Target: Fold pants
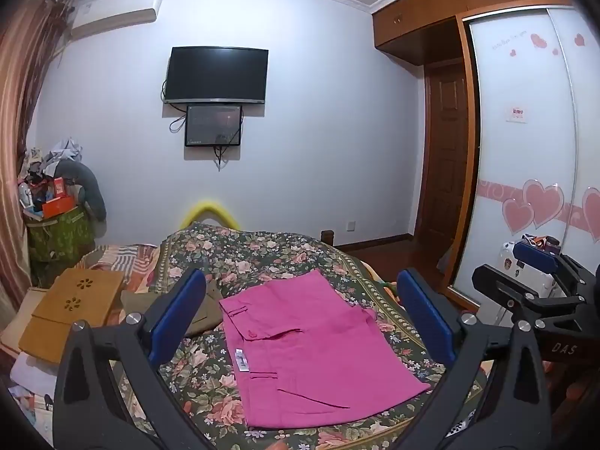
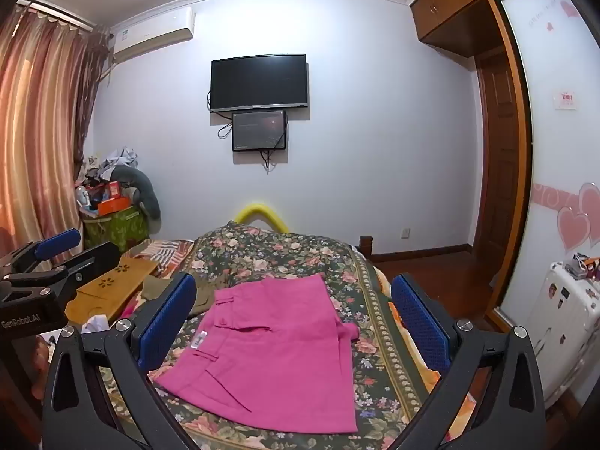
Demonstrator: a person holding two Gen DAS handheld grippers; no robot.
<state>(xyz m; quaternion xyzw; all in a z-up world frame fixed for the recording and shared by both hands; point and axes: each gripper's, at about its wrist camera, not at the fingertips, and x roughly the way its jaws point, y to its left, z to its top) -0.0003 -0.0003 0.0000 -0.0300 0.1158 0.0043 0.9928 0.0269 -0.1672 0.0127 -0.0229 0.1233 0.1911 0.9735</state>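
Note:
The pink pants point(image 1: 311, 345) lie folded into a flat rectangle on the floral bedspread point(image 1: 262, 255), waistband and white label toward the left. They also show in the right wrist view point(image 2: 273, 352). My left gripper point(image 1: 300, 307) is open and empty, held above the pants with its blue pads wide apart. My right gripper point(image 2: 292, 307) is open and empty too, also above the pants. The right gripper shows at the right edge of the left wrist view point(image 1: 532, 273); the left gripper shows at the left edge of the right wrist view point(image 2: 56, 258).
An olive garment point(image 1: 202, 307) lies left of the pants. A wooden lap table point(image 1: 75, 307) sits on the bed's left side. A white suitcase point(image 2: 562, 330) stands at the right by the wardrobe. A cluttered green bin point(image 1: 56, 232) is in the far left corner.

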